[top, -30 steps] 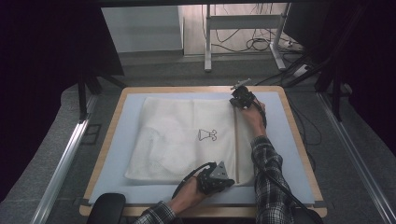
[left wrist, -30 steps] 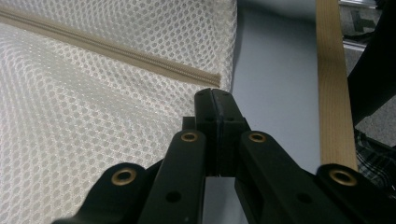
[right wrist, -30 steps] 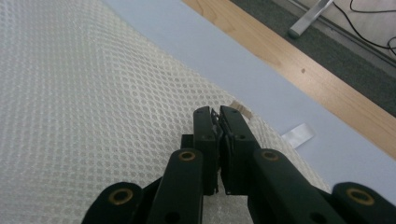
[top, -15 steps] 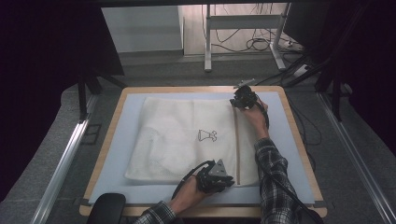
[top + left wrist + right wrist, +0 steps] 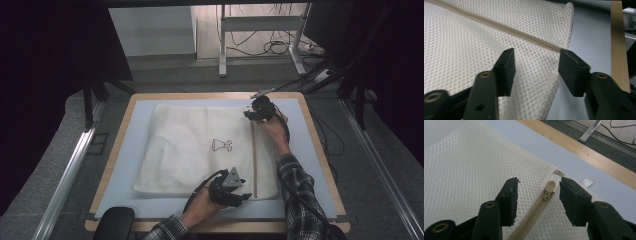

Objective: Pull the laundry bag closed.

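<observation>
A white mesh bag (image 5: 200, 150) with a small black print lies flat on the light blue mat (image 5: 125, 165). A beige zipper (image 5: 254, 160) runs along its right side. My left gripper (image 5: 239, 192) (image 5: 536, 57) is at the bag's near end by the zipper's end (image 5: 556, 47). Its jaws have just been opening and stand apart over the mesh, pressing on nothing. My right gripper (image 5: 252, 114) (image 5: 539, 186) is at the far end. Its jaws have also just been opening. The zipper pull (image 5: 549, 187) lies loose between them.
The mat covers a wooden-rimmed table (image 5: 320, 150). A white tag (image 5: 586, 182) sticks out beside the zipper's far end. A dark rounded object (image 5: 114, 222) sits at the table's near left corner. Table legs and cables (image 5: 280, 47) are on the floor beyond.
Both hands and the bag keep their places. The high view is too small to show the jaws changing.
</observation>
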A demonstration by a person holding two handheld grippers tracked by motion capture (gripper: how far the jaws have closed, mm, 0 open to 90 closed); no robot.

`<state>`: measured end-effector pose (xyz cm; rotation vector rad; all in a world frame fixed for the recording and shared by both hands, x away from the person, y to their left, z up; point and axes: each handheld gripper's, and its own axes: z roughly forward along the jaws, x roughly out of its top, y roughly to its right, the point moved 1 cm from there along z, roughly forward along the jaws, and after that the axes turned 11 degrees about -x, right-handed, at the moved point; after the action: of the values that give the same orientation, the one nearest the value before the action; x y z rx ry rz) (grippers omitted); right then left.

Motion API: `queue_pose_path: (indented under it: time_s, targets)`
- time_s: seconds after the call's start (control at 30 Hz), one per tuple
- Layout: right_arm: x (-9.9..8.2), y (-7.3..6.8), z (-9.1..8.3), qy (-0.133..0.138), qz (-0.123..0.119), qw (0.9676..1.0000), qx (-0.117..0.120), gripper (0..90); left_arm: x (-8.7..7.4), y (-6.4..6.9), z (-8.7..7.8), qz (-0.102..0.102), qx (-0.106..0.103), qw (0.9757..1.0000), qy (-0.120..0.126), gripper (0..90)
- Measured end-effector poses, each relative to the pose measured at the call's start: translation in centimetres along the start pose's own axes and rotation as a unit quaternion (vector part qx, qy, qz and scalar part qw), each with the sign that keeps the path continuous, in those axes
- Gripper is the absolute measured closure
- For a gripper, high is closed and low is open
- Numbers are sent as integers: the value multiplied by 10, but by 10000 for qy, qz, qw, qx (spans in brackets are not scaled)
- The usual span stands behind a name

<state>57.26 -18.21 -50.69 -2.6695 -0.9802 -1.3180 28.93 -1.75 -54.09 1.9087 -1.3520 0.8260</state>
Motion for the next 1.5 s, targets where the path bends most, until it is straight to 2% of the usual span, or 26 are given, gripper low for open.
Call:
queue_pose_path:
  time_s: [0.2,0.3,0.47,0.5,0.63,0.7,0.83,0.97,1.17,1.33,1.5]
  targets:
    - [-2,-1,-5,5,141,9999,40,401,1,0,0,-75,11,10000,12,343]
    - [-2,-1,-9,3,196,9998,64,359,2,2,0,-13,-16,10000,-55,283]
    - [-5,-2,-12,-62,240,9996,122,286,3,4,-2,-80,-85,9999,27,232]
    - [-6,-3,-13,-98,255,9995,124,271,4,4,-3,-44,-78,10000,-17,221]
    - [-8,-4,-17,-67,285,9994,187,219,5,5,-6,-68,-106,9999,58,196]
    - [-8,-7,-20,-43,303,9992,261,192,5,5,-8,-6,-88,10000,-14,187]
    - [-5,-15,-26,18,323,9986,417,142,5,6,-11,-11,-70,10000,2,146]
    - [-5,-21,-30,19,255,9984,497,100,5,4,-15,63,-84,9999,-134,107]
    - [-9,-25,-35,-56,408,9965,732,84,2,3,-18,155,-55,9996,-226,75]
    - [-9,-29,-40,53,378,9958,832,19,-2,1,-21,229,-16,9994,-252,55]
    - [-10,-31,-45,56,275,9969,732,0,-5,-1,-22,267,-31,9992,-286,37]
